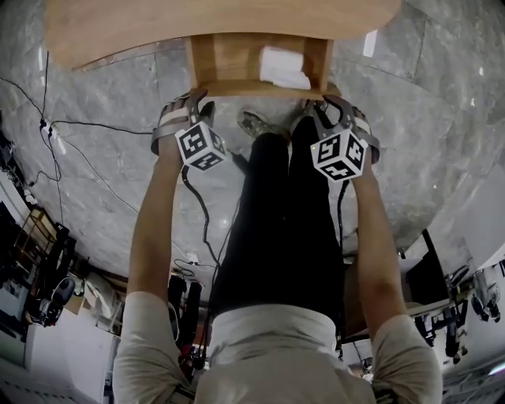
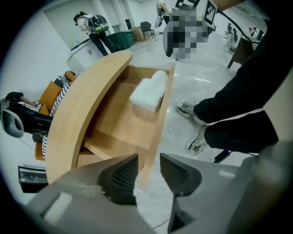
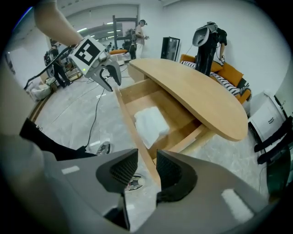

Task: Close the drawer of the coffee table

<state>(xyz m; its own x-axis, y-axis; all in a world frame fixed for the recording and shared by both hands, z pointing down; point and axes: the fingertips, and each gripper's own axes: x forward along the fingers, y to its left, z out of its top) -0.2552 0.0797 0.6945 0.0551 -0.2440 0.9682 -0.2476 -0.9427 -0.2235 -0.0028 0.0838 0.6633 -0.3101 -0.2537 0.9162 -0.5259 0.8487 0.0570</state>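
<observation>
Left gripper (image 2: 149, 165) and right gripper (image 3: 146, 161): jaws spread, straddling the open drawer's (image 1: 233, 63) front edge. Tabletop (image 1: 197, 20) cut off at top of frame.

Wooden drawer (image 1: 256, 63) pulled open under coffee table (image 1: 158, 28).

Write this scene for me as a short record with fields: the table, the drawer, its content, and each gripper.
coffee table: wooden, rounded top
drawer: pulled open
in drawer: one white bundle
left gripper: jaws open, drawer's front panel between them
right gripper: jaws open, same panel between them
</observation>
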